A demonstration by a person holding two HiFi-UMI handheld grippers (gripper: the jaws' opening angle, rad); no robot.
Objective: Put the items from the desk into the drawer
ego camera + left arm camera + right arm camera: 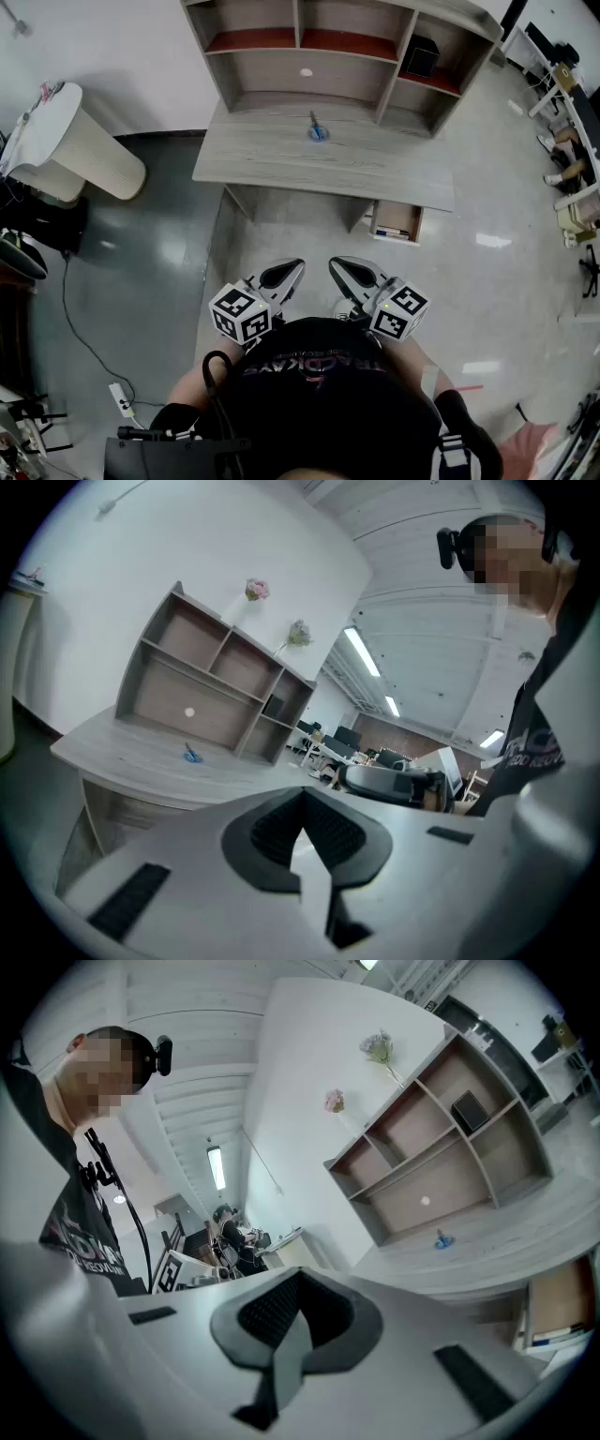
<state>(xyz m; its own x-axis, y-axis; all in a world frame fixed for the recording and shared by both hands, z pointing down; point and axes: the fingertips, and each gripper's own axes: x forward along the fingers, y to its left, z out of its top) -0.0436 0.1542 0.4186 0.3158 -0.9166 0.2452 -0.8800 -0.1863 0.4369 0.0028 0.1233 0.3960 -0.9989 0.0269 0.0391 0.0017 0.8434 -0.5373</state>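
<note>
Head view: a small blue object (318,131) lies on the pale grey wood-grain desk (272,161), well apart from both grippers. An open wooden drawer (397,221) sits under the desk's right end. The left gripper (284,274) and right gripper (354,274) hover near the person's chest, jaws pressed together, empty.

Left tool (302,806), jaws together, empty; beyond it, desk (122,747) with small blue item (191,754)
</note>
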